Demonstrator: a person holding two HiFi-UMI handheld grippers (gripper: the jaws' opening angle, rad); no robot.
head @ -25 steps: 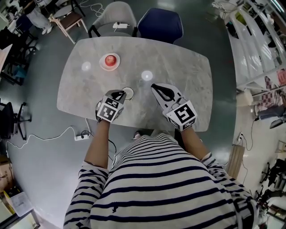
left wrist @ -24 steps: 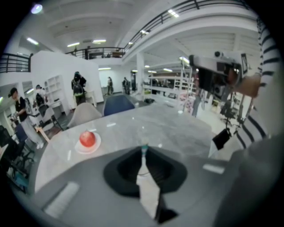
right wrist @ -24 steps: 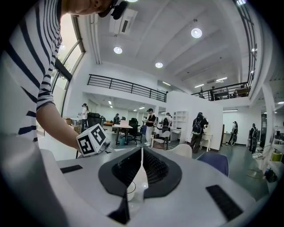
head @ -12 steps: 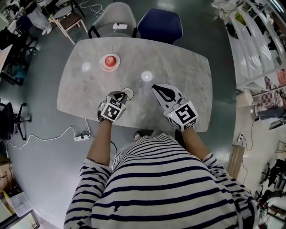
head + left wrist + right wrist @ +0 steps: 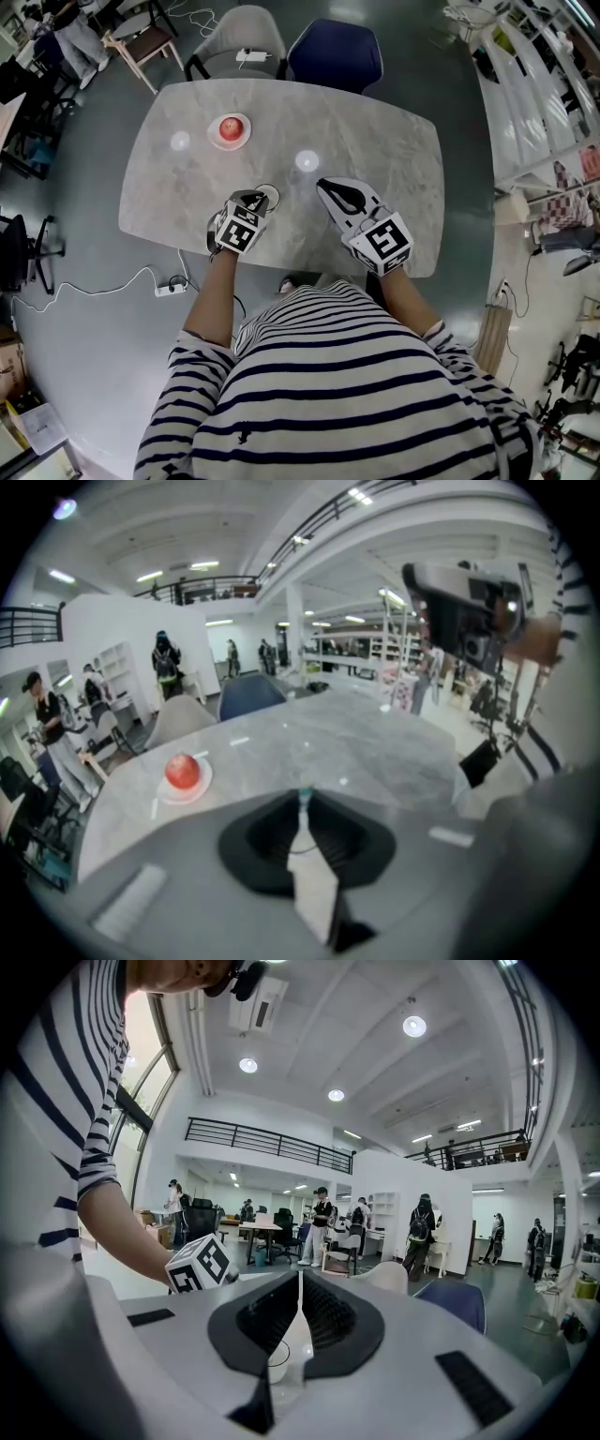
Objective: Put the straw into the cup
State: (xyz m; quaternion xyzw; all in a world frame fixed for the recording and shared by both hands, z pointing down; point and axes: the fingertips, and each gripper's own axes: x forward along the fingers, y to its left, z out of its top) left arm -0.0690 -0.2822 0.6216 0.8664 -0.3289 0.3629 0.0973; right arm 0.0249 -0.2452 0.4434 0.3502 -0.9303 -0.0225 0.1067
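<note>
My left gripper [image 5: 249, 199] is clenched on the straw [image 5: 304, 800]. Only the straw's teal end shows, poking past the jaw tips, its long axis along the jaws and pointing toward the table's [image 5: 375, 141] far edge. The cup [image 5: 270, 196] stands just beside those tips, near the near edge. My right gripper [image 5: 328, 186] is closed and empty. Since a second ago, the left has edged slightly toward the cup.

Cup [image 5: 273, 195] partly behind left gripper [image 5: 249, 198]

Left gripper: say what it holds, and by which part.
The left gripper is shut on a thin straw, pinched at its tips. Only a short teal bit shows beyond them, so which part of the straw is gripped cannot be told.
</note>
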